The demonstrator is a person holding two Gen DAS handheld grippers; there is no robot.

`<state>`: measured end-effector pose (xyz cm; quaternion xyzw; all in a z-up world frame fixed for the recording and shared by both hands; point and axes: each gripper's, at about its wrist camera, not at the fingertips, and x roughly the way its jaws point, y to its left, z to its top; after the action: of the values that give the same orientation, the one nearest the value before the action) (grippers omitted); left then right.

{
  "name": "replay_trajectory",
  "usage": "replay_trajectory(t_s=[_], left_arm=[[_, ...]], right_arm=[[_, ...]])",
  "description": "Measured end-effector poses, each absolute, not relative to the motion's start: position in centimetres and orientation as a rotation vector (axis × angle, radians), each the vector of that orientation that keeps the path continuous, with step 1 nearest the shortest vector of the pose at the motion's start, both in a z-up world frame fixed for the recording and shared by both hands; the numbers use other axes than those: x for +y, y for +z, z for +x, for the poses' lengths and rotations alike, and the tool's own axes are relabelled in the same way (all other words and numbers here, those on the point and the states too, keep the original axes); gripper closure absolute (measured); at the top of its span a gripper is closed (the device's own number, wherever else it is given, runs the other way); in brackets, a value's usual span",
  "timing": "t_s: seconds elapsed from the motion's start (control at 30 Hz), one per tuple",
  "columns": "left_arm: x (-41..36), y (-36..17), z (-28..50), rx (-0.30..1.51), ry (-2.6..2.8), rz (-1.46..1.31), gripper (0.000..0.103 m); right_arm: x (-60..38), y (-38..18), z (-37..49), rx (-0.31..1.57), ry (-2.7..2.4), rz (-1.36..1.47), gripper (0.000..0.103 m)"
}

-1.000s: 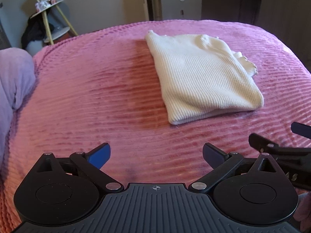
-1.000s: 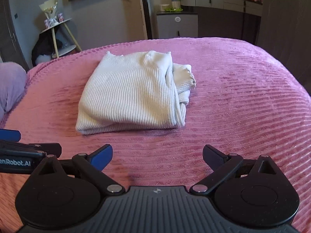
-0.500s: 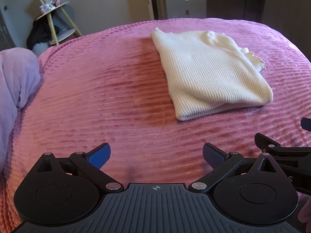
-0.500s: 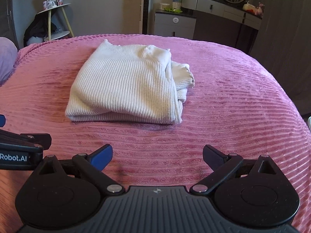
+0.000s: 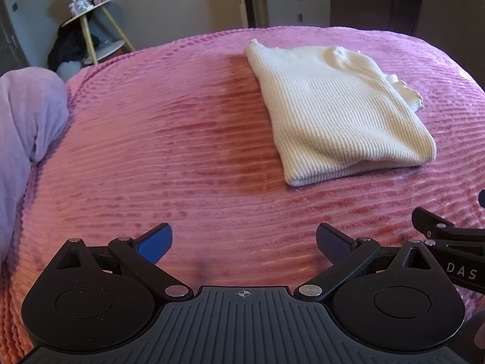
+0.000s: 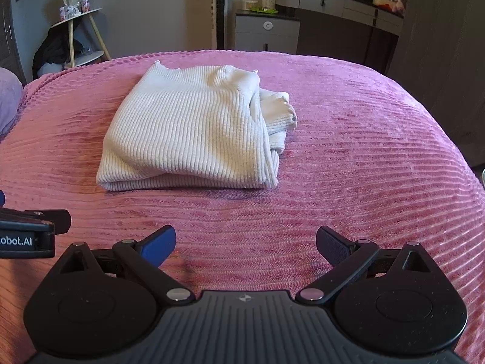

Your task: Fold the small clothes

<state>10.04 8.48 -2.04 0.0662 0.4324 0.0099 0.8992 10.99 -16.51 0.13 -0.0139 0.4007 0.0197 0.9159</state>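
A cream ribbed knit garment (image 5: 336, 112) lies folded into a rectangle on the pink ribbed bedspread (image 5: 182, 157); in the right wrist view the garment (image 6: 194, 130) shows a frilled cuff sticking out on its right side. My left gripper (image 5: 244, 241) is open and empty, hovering over the bedspread, near and left of the garment. My right gripper (image 6: 245, 242) is open and empty, on the near side of the garment, apart from it. Each gripper shows at the edge of the other's view.
A lilac blanket (image 5: 27, 127) lies at the bed's left edge. Beyond the bed stand a wooden side table (image 6: 78, 36) with dark clothes, a grey cabinet (image 6: 266, 33) and a dresser with a mirror (image 6: 348, 3).
Both grippers have drawn back a little from the garment and tilted up; the garment sits farther off in both views. The garment has not moved. Both grippers stay open.
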Motion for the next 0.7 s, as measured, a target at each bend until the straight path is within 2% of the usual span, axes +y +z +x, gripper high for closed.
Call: replay_trajectory(t_s=[0.7], left_arm=[[8.22,-2.63,10.06,0.905,0.001,0.152,0.000]], right_arm=[[-16.38,0.35,10.87,0.818,0.040,-0.030,0.004]])
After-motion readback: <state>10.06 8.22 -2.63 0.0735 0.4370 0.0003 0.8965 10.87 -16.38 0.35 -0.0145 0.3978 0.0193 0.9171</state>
